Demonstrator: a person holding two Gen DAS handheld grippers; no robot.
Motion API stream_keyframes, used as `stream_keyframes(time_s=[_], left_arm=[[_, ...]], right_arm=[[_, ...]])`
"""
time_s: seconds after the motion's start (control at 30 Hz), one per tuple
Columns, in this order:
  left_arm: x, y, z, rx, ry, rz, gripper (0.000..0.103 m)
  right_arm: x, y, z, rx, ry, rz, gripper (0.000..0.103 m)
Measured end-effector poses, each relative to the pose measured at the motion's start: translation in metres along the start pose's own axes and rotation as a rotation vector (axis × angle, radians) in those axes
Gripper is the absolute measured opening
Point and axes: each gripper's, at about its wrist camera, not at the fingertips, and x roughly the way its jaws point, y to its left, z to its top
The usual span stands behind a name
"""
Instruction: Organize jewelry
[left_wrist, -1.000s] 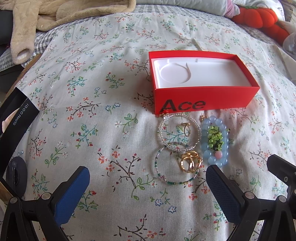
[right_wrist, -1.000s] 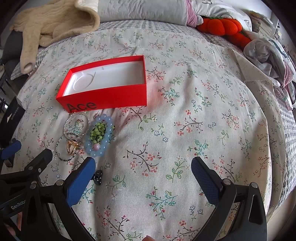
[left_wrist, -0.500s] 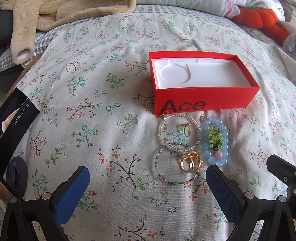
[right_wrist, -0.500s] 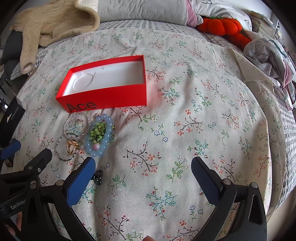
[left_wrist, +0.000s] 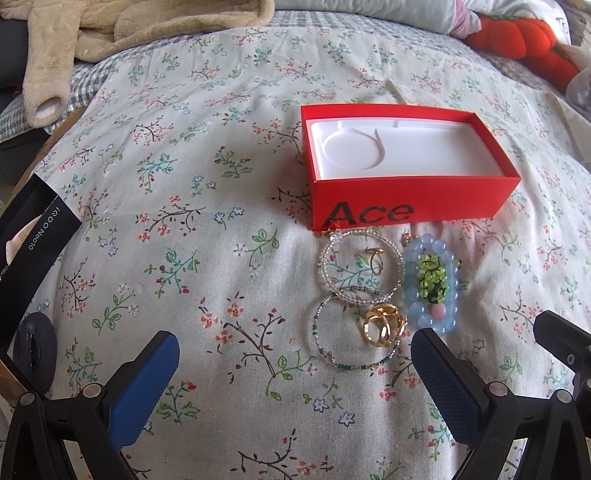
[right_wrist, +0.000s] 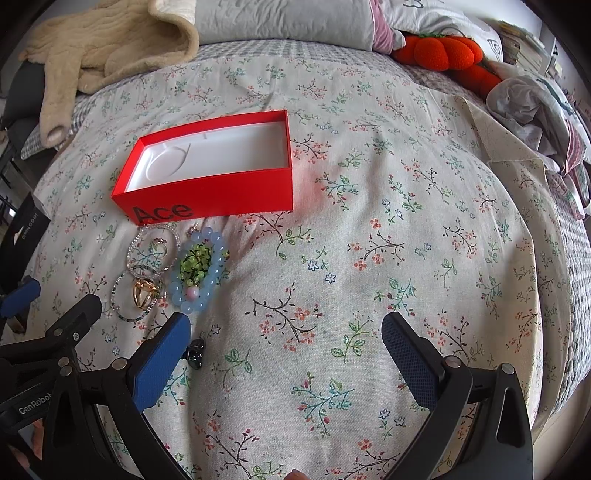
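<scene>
Nothing is being gripped: left gripper (left_wrist: 295, 373) and right gripper (right_wrist: 286, 350) are hovering, jaws apart and empty. Jewelry (left_wrist: 384, 291) is lying clustered on the bed (left_wrist: 184, 236), just in front of the empty red box (left_wrist: 410, 199). Judged: opening step; next move needs one piece pinched cleanly.

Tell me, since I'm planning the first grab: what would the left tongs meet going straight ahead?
Probably the thin bead bracelet and gold rings, before the red box; depth is unclear.
</scene>
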Motion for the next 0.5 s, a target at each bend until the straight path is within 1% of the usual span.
stream_keyframes(time_s=[0.2,0.27,0.37,0.43,0.5], left_arm=[[0.002,0.002,0.002,-0.010,0.012,-0.009,0.103],[0.001,0.000,0.002,0.004,0.007,-0.003,0.103],[-0.001,-0.005,0.005,0.060,-0.003,0.014,0.103],[0.002,-0.003,0.009,0.061,0.018,0.008,0.103],[0.005,0.001,0.015,0.048,0.039,-0.007,0.103]], right_arm=[[0.001,-0.001,0.002,0.003,-0.005,0.001,0.103],[-0.001,-0.002,0.006,0.006,-0.005,0.008,0.103],[-0.006,-0.001,0.013,0.003,-0.016,0.018,0.103],[-0.011,-0.002,0.020,0.014,-0.037,0.025,0.103],[-0.012,-0.004,0.027,0.025,-0.036,0.040,0.103]])
